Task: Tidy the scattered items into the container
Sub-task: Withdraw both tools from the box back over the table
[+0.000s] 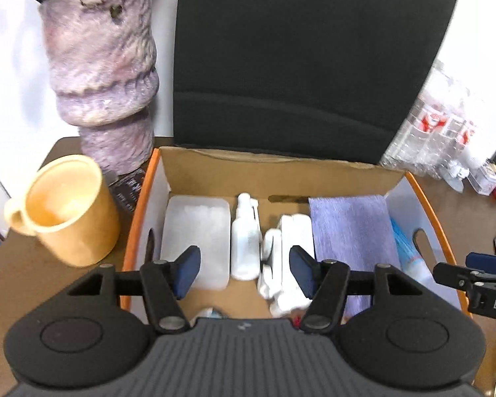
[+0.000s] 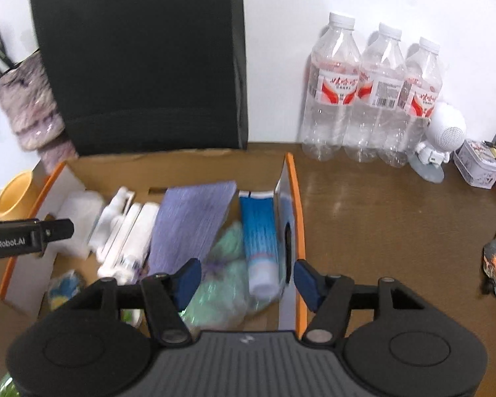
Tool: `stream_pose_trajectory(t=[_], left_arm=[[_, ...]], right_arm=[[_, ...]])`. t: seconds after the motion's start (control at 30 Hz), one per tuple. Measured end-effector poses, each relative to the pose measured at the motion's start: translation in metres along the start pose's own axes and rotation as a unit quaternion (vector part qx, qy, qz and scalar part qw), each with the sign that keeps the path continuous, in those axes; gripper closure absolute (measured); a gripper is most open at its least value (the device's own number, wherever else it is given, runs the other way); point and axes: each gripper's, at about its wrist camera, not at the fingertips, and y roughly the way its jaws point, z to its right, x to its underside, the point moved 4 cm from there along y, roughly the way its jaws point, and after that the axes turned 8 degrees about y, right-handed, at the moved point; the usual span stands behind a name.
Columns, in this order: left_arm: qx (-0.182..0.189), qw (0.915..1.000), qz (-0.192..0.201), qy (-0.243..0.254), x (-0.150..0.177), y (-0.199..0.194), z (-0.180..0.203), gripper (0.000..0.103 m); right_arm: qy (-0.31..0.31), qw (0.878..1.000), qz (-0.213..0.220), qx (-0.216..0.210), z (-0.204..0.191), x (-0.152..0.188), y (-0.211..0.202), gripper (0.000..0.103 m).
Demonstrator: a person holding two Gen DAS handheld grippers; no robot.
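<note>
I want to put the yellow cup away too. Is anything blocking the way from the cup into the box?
Only the box's orange-edged side wall stands between the yellow cup and the inside. The box is open on top, so lifting the cup over looks possible.

The box [image 1: 168, 172] sits on the table [image 2: 380, 218] with its lid [image 1: 297, 59] standing upright behind it. Inside, from left to right, lie a flat pouch [image 1: 196, 231], a spray bottle [image 1: 246, 241], a folded gadget [image 1: 287, 254], a folded cloth [image 1: 350, 231] and a tube [image 2: 259, 241] against the right wall, with a crumpled bag [image 2: 221, 284] in front of the cloth. Left of the box stand a mug [image 1: 66, 211] and, behind it, a vase [image 1: 105, 76]. Right of the box, against the wall, stand three bottles [image 2: 373, 99], then a small figurine [image 2: 439, 139] and a tin [image 2: 477, 162].
</note>
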Motion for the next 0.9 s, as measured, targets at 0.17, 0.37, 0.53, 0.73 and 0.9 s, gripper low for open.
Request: stream_pose_trajectory(t=[0.17,0.37,0.53,0.73,0.9], left_arm=[[-0.006,0.9998,-0.014,0.016,0.017,-0.034,0.010,0.039],[0.001,0.9995,-0.004,0.032,0.046,-0.075,0.024,0.022],[0.002,0.9993,-0.024,0.028,0.073,-0.096,0.032,0.013],[-0.015,0.9985,-0.010,0.051,0.108,-0.125,0.041,0.003],[-0.028,0.9976,0.011,0.063,0.143,-0.143,0.051,0.000]], right_arm=[[-0.005,1.000,-0.018,-0.002,-0.001,0.019,-0.025,0.041],[0.003,1.000,-0.025,-0.012,0.000,0.044,-0.053,0.039],[0.009,0.999,-0.030,-0.021,0.001,0.065,-0.077,0.032],[-0.017,0.999,-0.014,-0.036,-0.014,0.101,-0.105,0.021],[-0.042,0.998,0.003,-0.045,-0.022,0.134,-0.128,0.020]])
